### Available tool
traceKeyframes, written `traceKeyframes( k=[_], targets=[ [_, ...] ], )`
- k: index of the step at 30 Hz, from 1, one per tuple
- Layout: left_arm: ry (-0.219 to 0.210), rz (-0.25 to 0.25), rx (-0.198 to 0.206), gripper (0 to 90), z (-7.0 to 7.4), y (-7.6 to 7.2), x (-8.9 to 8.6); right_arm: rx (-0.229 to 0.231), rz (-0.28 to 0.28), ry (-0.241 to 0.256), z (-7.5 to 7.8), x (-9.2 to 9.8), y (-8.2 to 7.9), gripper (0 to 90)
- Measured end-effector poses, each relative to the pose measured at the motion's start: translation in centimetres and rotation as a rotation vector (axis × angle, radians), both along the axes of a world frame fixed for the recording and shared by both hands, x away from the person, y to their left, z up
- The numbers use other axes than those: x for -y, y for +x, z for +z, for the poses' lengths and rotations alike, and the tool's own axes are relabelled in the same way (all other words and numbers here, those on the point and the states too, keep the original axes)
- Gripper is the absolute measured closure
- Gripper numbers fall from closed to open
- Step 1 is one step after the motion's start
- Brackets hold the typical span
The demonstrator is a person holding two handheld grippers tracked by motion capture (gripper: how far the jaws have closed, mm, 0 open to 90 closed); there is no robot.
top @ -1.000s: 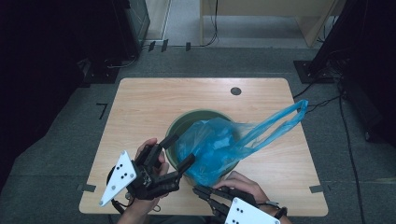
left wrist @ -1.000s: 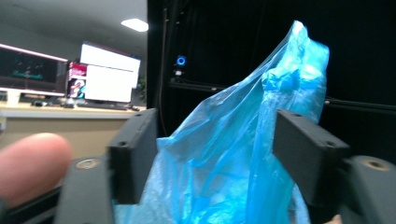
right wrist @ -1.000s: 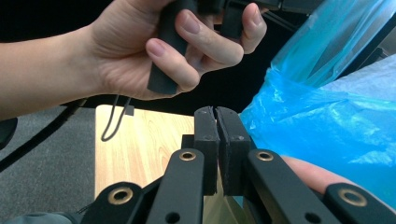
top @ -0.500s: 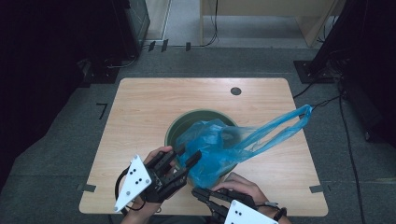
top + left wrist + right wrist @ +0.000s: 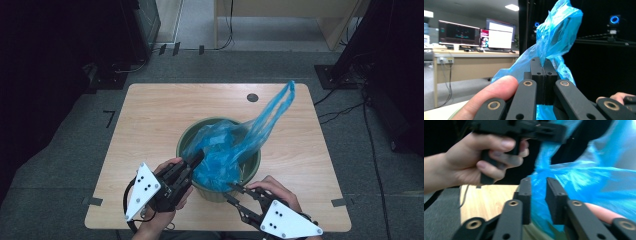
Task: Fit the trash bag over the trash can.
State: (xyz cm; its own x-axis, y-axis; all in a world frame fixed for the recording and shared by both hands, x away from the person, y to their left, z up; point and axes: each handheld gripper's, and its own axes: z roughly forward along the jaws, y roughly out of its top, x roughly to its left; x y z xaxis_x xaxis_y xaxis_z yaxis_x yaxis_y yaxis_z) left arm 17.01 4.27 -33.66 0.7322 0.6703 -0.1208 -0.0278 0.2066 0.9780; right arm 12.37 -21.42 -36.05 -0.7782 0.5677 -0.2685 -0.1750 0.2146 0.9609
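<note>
A crumpled blue plastic bag (image 5: 225, 152) lies in and over a round green bin (image 5: 252, 167) on the wooden table. One long handle loop (image 5: 272, 107) of the bag stretches up toward the far right. My left gripper (image 5: 197, 156) is shut on the bag's near-left edge (image 5: 554, 37), and the film rises from between its closed jaws. My right gripper (image 5: 234, 187) sits at the bin's near rim. It is open, its jaws apart with blue film (image 5: 584, 180) just beyond them. In the right gripper view, a hand (image 5: 486, 152) holds the other gripper higher up.
The wooden table (image 5: 150, 120) has a small dark round hole (image 5: 252, 97) at its far right. Dark equipment and cables stand on the grey floor around it. A desk with monitors (image 5: 474, 35) shows far off in the left gripper view.
My left gripper moved right and up to the bin's rim with the bag. The bag was drawn over the bin and its handle loop swung upward. My right gripper edged toward the bin.
</note>
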Motion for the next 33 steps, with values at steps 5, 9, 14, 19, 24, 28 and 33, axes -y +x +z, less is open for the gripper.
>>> traceKeyframes(
  k=[5, 9, 14, 19, 24, 28, 33],
  targets=[
    [-0.022, 0.003, 0.028, 89.9, -0.4, -0.4, 0.0, -0.018, -0.096, 0.084, 0.9, 1.3, 0.6, 68.6],
    [-0.028, 0.003, 0.036, 89.9, -0.6, -0.7, 0.2, -0.051, -0.18, 0.17, 1.7, 1.9, 1.0, 65.8],
    [-0.036, 0.013, 0.042, 89.8, -0.8, -0.9, 0.4, -0.169, -0.266, 0.293, 2.8, 2.0, 1.6, 56.4],
    [-0.027, 0.027, 0.061, 89.8, -1.1, -1.2, 0.5, -0.284, -0.341, 0.388, 3.2, 1.7, 1.9, 44.8],
    [-0.029, 0.036, 0.076, 89.8, -1.7, -1.7, 0.6, -0.416, -0.406, 0.511, 3.6, 1.4, 2.4, 30.0],
    [-0.03, 0.041, 0.088, 89.7, -2.1, -2.6, 0.7, -0.513, -0.447, 0.575, 3.5, 1.4, 3.1, 28.0],
    [-0.035, 0.061, 0.08, 89.5, -2.7, -3.4, 0.4, -0.549, -0.483, 0.525, 2.7, 0.0, 4.0, 64.0]
  ],
)
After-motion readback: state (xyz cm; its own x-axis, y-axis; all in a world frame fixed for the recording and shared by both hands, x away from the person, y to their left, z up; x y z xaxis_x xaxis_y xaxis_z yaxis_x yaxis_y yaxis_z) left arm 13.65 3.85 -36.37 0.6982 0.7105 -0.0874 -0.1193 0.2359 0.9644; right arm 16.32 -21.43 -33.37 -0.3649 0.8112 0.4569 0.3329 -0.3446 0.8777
